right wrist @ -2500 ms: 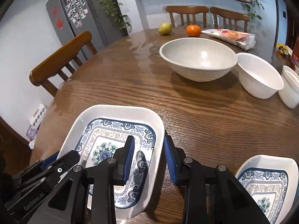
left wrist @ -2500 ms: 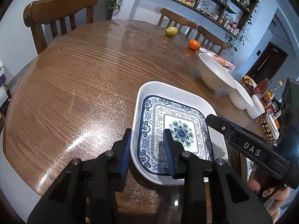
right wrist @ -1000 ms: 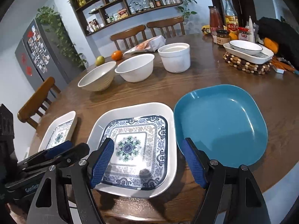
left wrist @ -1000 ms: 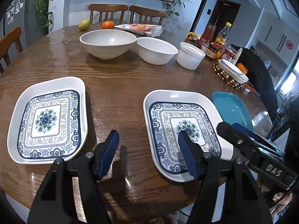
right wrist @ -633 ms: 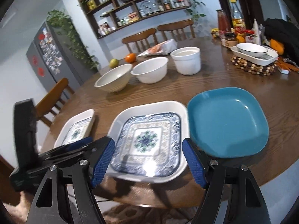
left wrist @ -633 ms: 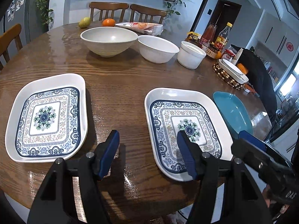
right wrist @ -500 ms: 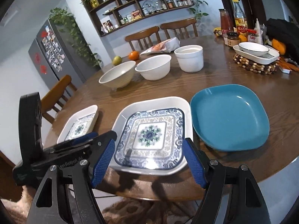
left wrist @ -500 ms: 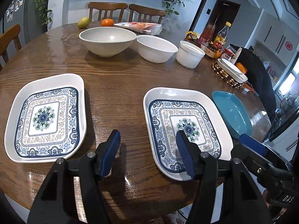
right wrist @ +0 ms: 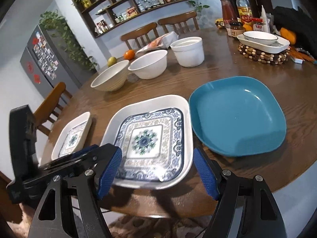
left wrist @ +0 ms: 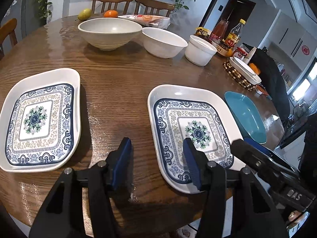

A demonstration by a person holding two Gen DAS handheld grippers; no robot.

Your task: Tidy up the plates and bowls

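Two white plates with blue patterns lie on the round wooden table (left wrist: pixel 118 75): the left one (left wrist: pixel 37 119) and the middle one (left wrist: pixel 190 130), also in the right wrist view (right wrist: pixel 152 134). A teal plate (right wrist: pixel 237 115) lies just right of the middle plate. A grey bowl (left wrist: pixel 110 32), a white bowl (left wrist: pixel 163 41) and a white straight-sided bowl (left wrist: pixel 200 49) stand in a row at the back. My left gripper (left wrist: pixel 157 162) is open and empty over the near left edge of the middle plate. My right gripper (right wrist: pixel 156 170) is open and empty, straddling the middle plate's near edge.
A pear (left wrist: pixel 84 13), an orange (left wrist: pixel 111 13) and a snack bag (left wrist: pixel 146 19) lie at the far side. Sauce bottles (right wrist: pixel 243 10) and a white dish on a beaded trivet (right wrist: pixel 263 47) stand at the right. Chairs ring the table.
Both grippers swung from the left plate to the middle plate and opened wide. In the last half second both moved slightly closer to the middle plate.
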